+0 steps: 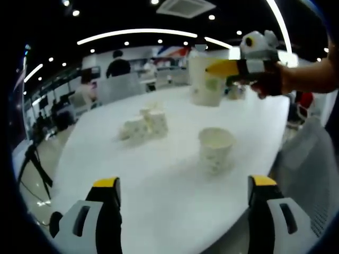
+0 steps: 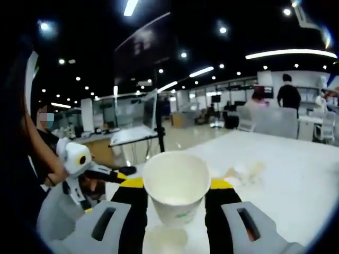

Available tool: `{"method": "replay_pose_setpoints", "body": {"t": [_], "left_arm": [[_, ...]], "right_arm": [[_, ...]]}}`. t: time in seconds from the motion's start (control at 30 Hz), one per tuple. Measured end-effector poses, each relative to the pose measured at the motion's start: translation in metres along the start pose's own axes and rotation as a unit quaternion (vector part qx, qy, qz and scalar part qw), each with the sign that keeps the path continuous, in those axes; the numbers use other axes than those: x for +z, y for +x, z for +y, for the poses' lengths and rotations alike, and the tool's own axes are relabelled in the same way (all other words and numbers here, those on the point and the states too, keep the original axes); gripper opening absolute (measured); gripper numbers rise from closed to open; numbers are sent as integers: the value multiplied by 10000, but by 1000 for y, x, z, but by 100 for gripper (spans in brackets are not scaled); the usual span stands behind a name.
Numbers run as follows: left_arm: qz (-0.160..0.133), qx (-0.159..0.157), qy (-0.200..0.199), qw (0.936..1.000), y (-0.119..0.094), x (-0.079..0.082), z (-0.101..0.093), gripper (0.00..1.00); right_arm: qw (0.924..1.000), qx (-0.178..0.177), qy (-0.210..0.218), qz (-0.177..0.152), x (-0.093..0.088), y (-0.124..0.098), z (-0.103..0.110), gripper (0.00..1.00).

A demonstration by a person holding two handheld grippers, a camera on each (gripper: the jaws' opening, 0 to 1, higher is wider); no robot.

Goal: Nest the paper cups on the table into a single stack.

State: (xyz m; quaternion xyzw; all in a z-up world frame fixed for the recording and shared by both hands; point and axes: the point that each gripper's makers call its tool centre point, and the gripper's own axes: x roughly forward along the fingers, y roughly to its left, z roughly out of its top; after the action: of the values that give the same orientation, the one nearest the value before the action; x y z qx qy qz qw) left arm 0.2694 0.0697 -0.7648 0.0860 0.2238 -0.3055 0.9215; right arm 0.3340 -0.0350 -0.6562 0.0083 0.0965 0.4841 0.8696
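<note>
Transfer step: right claw [image 2: 176,203] clamped on a paper cup [image 2: 176,191] held above the worktop [image 1: 175,127], left claw [image 1: 183,190] apart and empty near the upright cup [image 1: 216,150]; next, probably lower the held cup into it, rims aligned.

Clamped between the right gripper's [image 2: 176,198] yellow-tipped fingers [image 2: 132,183]: an upright white paper cup [image 2: 176,186], mouth open toward the camera. Below the fingers, a blurred second cup [image 2: 165,239] on the white table [image 2: 286,174]. Left of the fingers, the left gripper [image 2: 108,174]. Beyond the fingertips, pale cups [image 2: 246,170], blurred.
</note>
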Motion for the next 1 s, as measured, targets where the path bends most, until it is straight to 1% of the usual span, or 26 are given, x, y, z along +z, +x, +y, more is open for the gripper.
{"method": "replay_pose_setpoints", "body": {"t": [0.13, 0.27, 0.43, 0.5, 0.6, 0.8, 0.87, 1.0], "left_arm": [[12, -4, 6, 10000, 0, 0, -1, 99], [11, -1, 5, 10000, 0, 0, -1, 99], [13, 0, 9, 10000, -1, -1, -1, 99], [14, 2, 7, 10000, -1, -1, -1, 99], [3, 14, -1, 10000, -1, -1, -1, 99], [-3, 35, -7, 10000, -1, -1, 0, 99], [-2, 33, -8, 10000, -1, -1, 0, 99], [-2, 34, -15, 10000, -1, -1, 1, 99]], "right_arm": [[9999, 98, -11, 70, -9, -7, 16, 39], [9998, 169, -105, 101, -13, -10, 30, 39], [9995, 194, -238, 81, -18, -8, 35, 39], [9995, 156, -263, 92, -24, -5, 33, 39], [9992, 81, -347, 173, -36, -1, 30, 39], [9985, -11, -342, 426, -71, 8, 27, 39], [9983, -92, -161, 549, -83, 11, 24, 39], [9977, -227, -8, 634, -100, 15, 18, 39]]}}
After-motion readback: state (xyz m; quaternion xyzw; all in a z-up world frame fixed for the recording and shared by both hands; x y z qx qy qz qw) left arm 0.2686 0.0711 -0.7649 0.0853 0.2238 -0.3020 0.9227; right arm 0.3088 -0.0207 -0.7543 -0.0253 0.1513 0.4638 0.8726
